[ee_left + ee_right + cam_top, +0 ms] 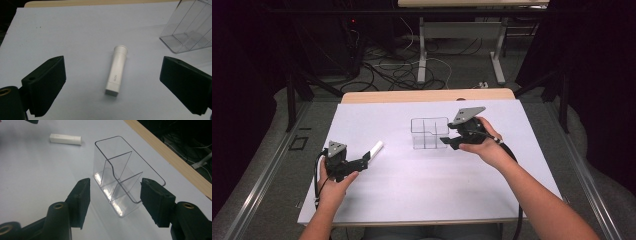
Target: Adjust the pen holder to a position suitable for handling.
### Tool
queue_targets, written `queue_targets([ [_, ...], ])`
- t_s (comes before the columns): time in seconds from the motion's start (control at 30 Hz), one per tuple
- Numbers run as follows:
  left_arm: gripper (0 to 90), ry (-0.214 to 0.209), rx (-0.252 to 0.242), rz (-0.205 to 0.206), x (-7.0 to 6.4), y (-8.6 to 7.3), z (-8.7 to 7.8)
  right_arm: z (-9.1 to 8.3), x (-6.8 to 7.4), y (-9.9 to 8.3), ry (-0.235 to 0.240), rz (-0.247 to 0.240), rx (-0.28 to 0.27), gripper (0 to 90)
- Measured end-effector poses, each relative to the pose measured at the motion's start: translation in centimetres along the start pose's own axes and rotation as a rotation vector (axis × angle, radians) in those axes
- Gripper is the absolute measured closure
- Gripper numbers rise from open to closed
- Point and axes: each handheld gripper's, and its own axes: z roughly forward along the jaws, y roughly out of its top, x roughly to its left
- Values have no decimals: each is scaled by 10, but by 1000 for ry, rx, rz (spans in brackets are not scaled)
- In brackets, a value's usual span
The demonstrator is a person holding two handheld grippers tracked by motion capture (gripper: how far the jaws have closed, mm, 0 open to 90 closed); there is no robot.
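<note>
Left gripper view: the white tube (116,70) lies flat on the white table cover (75,30), unheld, centred between wide-open jaws that flank it without contact. The left gripper (368,159) is thus lined up lengthwise with the tube, apparently for a pickup. The clear divided organizer (117,176) stands upright near the tube, toward the table's middle. The right gripper (113,200) brackets its near end, jaws spread wider than the walls, holding nothing; judged as positioned to steady it.
</note>
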Motion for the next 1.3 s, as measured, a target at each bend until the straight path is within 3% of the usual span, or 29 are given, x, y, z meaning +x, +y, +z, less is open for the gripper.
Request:
queue_targets([
  [0.03,71,1,2,1,0,0,0,-9,1,-8,-25,47,-40,390],
  [0.1,71,0,4,1,-1,0,0,-13,1,-13,-24,72,-66,380],
  [0.23,74,1,5,0,-1,0,1,-28,1,-36,-82,160,-135,322],
  [0.33,79,-9,6,-17,-2,0,1,-38,2,-54,-143,210,-158,261],
  [0.43,86,-24,20,-34,-1,1,0,-43,2,-73,-159,296,-170,211],
  [0.5,87,-25,27,-38,-1,1,0,-46,-2,-85,-185,326,-165,155],
  [0.7,93,-20,32,-64,0,5,-1,-50,-15,-118,-249,464,-169,116],
  [0.87,93,-6,69,-61,-1,9,0,-49,-21,-132,-292,499,-156,0],
  [0.97,122,15,100,-47,-3,12,3,-51,-22,-137,-311,511,-158,0],
  [1.17,164,28,145,-5,-5,19,11,-51,-20,-139,-289,534,-167,0],
  [1.3,202,24,186,23,-3,23,16,-48,-19,-137,-284,521,-162,0],
])
